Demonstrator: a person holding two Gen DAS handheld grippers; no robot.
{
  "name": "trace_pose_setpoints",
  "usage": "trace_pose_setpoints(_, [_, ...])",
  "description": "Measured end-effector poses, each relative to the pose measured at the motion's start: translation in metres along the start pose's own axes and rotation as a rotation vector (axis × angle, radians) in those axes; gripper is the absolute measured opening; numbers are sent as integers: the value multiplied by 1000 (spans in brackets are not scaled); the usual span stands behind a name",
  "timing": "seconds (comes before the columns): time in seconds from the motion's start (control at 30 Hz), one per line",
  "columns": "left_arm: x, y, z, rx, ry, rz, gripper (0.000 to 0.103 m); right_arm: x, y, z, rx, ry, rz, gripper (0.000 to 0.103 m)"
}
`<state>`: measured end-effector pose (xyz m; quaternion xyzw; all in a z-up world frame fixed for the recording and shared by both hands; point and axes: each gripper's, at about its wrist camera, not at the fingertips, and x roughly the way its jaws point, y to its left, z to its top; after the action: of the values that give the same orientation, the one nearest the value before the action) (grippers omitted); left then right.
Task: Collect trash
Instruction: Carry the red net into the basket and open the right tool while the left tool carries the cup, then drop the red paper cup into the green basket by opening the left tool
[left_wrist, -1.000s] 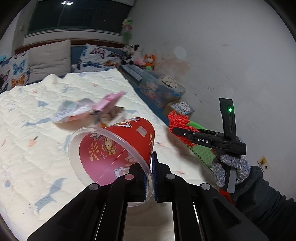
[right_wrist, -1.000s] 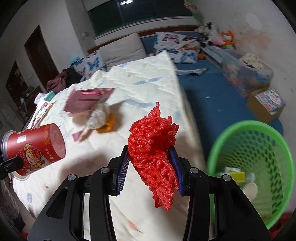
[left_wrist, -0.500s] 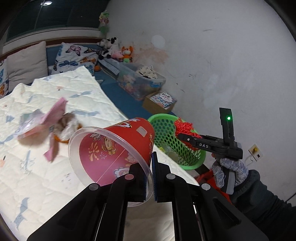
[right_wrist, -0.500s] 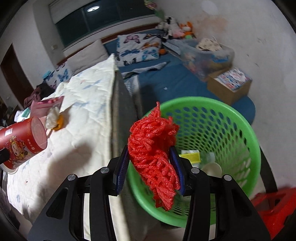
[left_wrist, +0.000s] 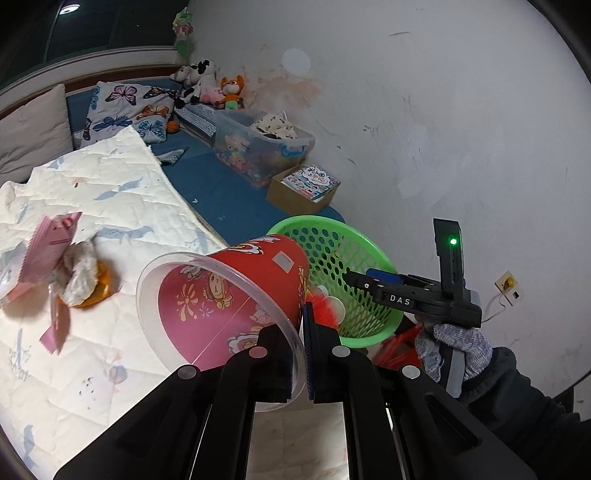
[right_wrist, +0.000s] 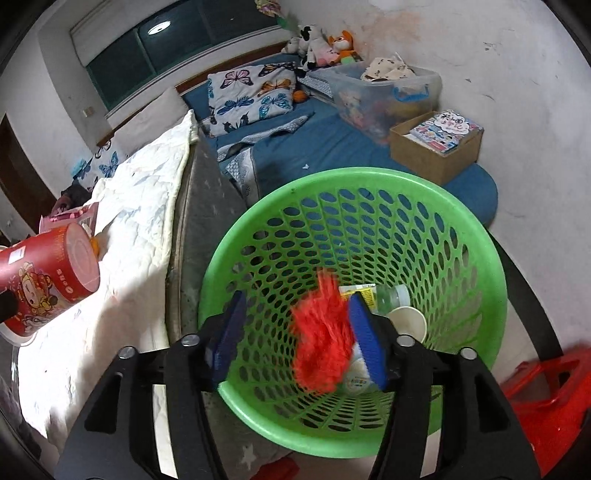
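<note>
My left gripper (left_wrist: 301, 354) is shut on the rim of a red printed cup (left_wrist: 236, 295), held on its side above the bed edge; the cup also shows in the right wrist view (right_wrist: 44, 273). My right gripper (right_wrist: 295, 332) is open over the green perforated basket (right_wrist: 476, 258). The red foam net (right_wrist: 321, 336) is blurred between the pads, falling into the basket. The basket (left_wrist: 343, 254) and right gripper (left_wrist: 354, 278) show in the left wrist view. A pink wrapper (left_wrist: 48, 243), crumpled tissue (left_wrist: 79, 273) and orange peel (left_wrist: 99, 291) lie on the quilt.
The basket holds a paper cup (right_wrist: 406, 323), a plastic bottle (right_wrist: 391, 295) and a yellow packet. A cardboard box (right_wrist: 436, 147) and clear storage bin (right_wrist: 380, 88) stand by the wall. A red stool (right_wrist: 546, 398) is right of the basket. The mattress side (right_wrist: 195, 206) borders the basket.
My right gripper moved over the basket and opened, letting go of the red foam net, which is dropping in. The left gripper with the cup swung toward the basket.
</note>
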<state>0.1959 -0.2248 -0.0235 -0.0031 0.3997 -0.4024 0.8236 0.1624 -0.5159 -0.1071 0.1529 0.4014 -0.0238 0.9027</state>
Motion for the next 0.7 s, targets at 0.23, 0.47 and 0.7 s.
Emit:
trace_pose_setpoints(0.23, [30,-15,9,28,42,-30,5,-17,-13,-1,20,-28,-12,67])
trace_pose_setpoints(0.47, [71,-32,18,42,118,-83,5,-48,-29,-3,41,-85,-35,70])
trace_pose_setpoints(0.7, [125,-60,25,82,225,-113,5,-65,-48,-14,91,-101,-51,71])
